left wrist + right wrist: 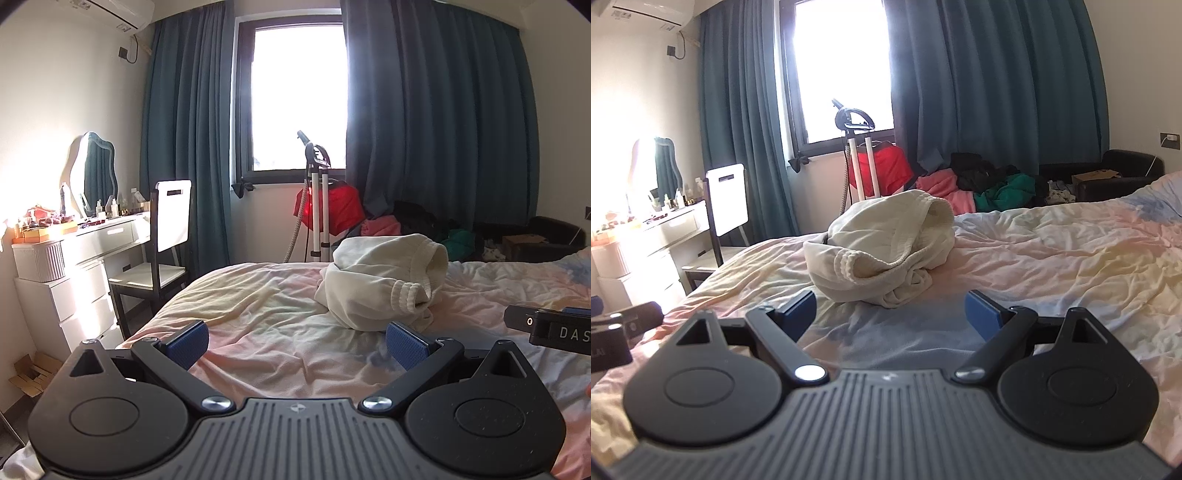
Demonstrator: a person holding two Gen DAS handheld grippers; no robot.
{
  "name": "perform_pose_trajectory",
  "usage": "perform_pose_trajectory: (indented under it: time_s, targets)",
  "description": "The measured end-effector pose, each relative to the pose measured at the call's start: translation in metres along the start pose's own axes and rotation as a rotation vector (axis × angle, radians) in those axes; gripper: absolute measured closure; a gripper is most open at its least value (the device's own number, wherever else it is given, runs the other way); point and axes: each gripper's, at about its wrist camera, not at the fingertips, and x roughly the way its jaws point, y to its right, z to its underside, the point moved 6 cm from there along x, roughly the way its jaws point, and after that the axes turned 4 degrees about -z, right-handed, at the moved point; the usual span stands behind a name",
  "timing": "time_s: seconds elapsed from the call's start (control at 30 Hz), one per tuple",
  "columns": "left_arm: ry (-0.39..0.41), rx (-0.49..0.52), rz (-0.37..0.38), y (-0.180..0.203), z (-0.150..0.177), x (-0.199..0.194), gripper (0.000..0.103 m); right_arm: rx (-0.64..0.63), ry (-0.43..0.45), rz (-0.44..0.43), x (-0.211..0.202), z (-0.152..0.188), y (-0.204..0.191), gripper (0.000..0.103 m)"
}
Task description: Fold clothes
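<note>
A cream sweatshirt (384, 277) lies crumpled in a heap on the pastel bedsheet (258, 325), one ribbed cuff facing me. In the right wrist view the same sweatshirt (882, 247) sits straight ahead on the bedsheet (1052, 258). My left gripper (297, 341) hovers over the sheet a little short and left of the heap, jaws wide open with nothing between the blue pads. My right gripper (890, 314) is open too, just short of the heap, empty. The right gripper's body (550, 326) shows at the right edge of the left wrist view, and the left gripper's body (613, 332) at the left edge of the right wrist view.
Beyond the bed's far edge stand a garment steamer (317, 206) with a red garment, a pile of clothes (993, 184) and a dark sofa (1108, 173) below blue curtains. At the left are a black-framed chair (162, 240) and a white dresser (74, 266) with a mirror.
</note>
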Motion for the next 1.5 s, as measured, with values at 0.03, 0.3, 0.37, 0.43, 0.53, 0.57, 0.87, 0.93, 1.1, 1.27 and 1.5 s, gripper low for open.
perform_pose_trajectory:
  time_s: [0.03, 0.3, 0.37, 0.43, 0.53, 0.57, 0.87, 0.93, 1.1, 1.27, 1.5]
  targets:
    - [0.002, 0.005, -0.006, -0.001, 0.000, 0.000, 0.000, 0.002, 0.002, 0.000, 0.000, 0.000, 0.001, 0.014]
    - [0.043, -0.001, -0.021, -0.009, -0.002, -0.010, 0.000, -0.035, 0.010, 0.005, 0.001, 0.000, -0.003, 0.014]
    - [0.038, -0.008, -0.017, -0.014, -0.003, -0.011, 0.000, -0.035, 0.012, 0.004, -0.002, 0.001, -0.004, 0.014]
    - [0.031, -0.008, -0.018, -0.015, -0.001, -0.009, 0.000, -0.033, 0.013, 0.003, -0.002, 0.000, -0.004, 0.014]
    - [0.026, -0.005, -0.016, -0.014, 0.001, -0.007, 0.000, -0.030, 0.014, 0.000, -0.002, -0.001, -0.005, 0.014]
    - [0.026, -0.008, -0.012, -0.014, 0.002, -0.007, 0.000, -0.029, 0.014, 0.000, -0.002, -0.001, -0.005, 0.014]
    - [0.016, -0.010, -0.008, -0.012, 0.003, -0.005, 0.000, -0.020, 0.014, -0.010, -0.003, -0.002, -0.002, 0.014]
    - [0.012, -0.005, -0.012, -0.012, 0.004, -0.004, 0.000, -0.019, 0.015, -0.010, -0.003, -0.001, -0.002, 0.014]
    - [0.007, -0.002, -0.014, -0.013, 0.005, -0.004, 0.000, -0.019, 0.013, -0.010, -0.003, -0.001, -0.003, 0.014]
    - [0.010, 0.005, -0.017, -0.012, 0.005, -0.004, 0.000, -0.023, 0.001, -0.009, -0.001, 0.001, -0.003, 0.014]
    - [0.019, 0.006, -0.008, -0.011, 0.007, -0.004, 0.000, -0.012, 0.009, -0.014, -0.003, 0.000, -0.002, 0.014]
